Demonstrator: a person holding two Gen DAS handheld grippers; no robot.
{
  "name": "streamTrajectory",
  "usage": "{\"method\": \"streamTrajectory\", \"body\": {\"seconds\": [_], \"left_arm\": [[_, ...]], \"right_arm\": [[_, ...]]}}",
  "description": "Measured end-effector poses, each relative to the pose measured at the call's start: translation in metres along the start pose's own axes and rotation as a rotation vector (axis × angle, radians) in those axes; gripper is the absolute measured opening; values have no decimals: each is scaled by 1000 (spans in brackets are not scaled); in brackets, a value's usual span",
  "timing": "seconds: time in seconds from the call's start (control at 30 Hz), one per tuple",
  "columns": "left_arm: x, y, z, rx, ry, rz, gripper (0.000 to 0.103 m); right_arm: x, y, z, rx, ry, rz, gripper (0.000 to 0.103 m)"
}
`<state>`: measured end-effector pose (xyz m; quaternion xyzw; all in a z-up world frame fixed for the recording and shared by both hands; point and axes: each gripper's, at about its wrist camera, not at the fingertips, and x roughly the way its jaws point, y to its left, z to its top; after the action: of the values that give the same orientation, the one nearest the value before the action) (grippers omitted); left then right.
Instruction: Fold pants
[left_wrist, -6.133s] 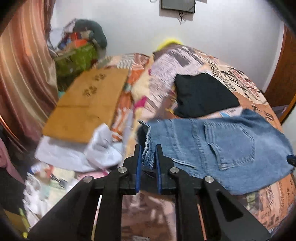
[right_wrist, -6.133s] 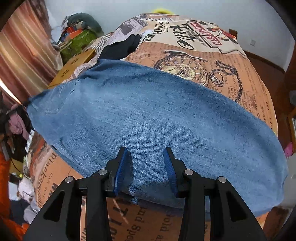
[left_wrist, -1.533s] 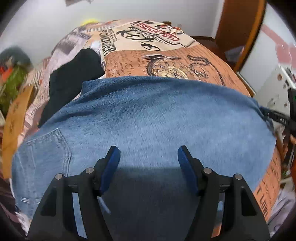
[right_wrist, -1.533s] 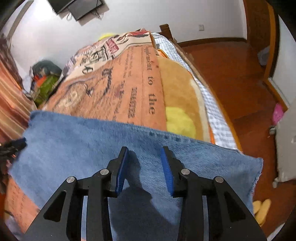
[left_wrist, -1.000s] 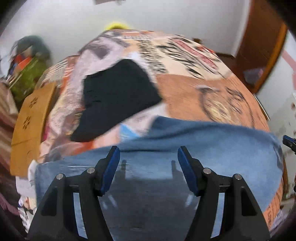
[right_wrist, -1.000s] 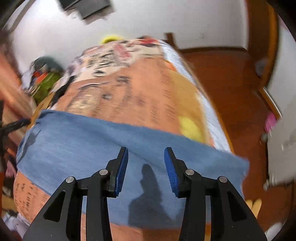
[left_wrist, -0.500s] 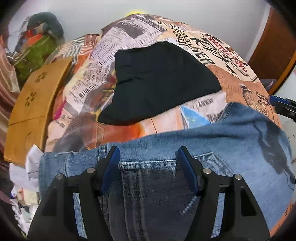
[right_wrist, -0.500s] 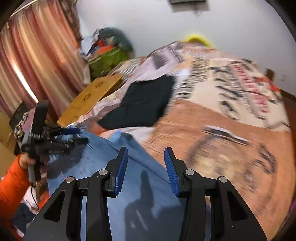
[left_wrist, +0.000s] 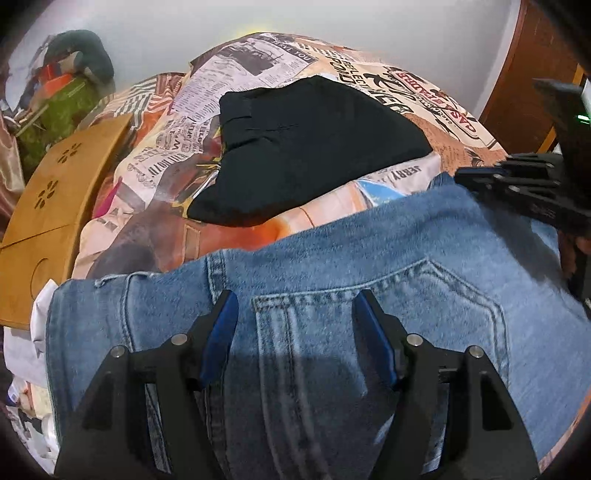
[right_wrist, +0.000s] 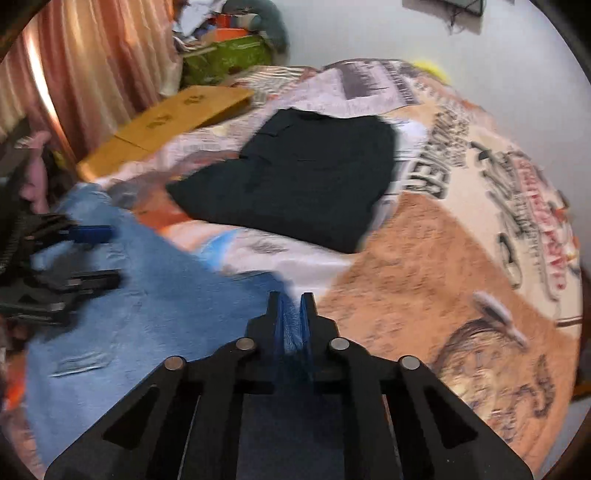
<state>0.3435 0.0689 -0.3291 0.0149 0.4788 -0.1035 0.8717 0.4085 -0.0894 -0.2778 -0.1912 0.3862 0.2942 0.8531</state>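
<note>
**Folding jeans on the bed – right claw has denim**

Left claw (left_wrist: 295, 325) spread wide, gripping nothing, hovering over the back pocket of the jeans (left_wrist: 369, 258), which lie on the newsprint bedspread (left_wrist: 258, 66) just below folded black pants (left_wrist: 314, 147). Right claw (right_wrist: 291, 317) clenched on a jeans edge.

Faded blue denim jeans (left_wrist: 369, 266) with paler stitching, black folded garment (left_wrist: 314, 147), newsprint-patterned orange-and-cream bedspread (right_wrist: 461, 258), tan board (left_wrist: 55, 206) with flower cutouts, pink striped curtain (right_wrist: 92, 66).
</note>
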Motion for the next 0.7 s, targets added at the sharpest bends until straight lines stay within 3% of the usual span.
{"method": "streamTrajectory", "body": {"seconds": [0.1,0.27,0.33,0.4,0.47,0.7], "left_arm": [[-2,-2,2,5,8,16,66],[-16,-8,13,1,35,59,65],[-32,-15,19,-8,0,56,65],[-48,-24,26,-13,-34,47,65],[-66,-39,34,-4,-78,47,65],[-96,-110,55,77,-135,-1,65]], "right_arm": [[-3,-27,-2,86,10,33,3],[-69,-54,-26,190,-74,60,5],[-98,-63,-41,216,-104,40,13],[-125,-74,-60,252,-132,9,44],[-149,-80,-81,284,-168,-31,56],[-225,-120,-170,486,-219,-140,63]]}}
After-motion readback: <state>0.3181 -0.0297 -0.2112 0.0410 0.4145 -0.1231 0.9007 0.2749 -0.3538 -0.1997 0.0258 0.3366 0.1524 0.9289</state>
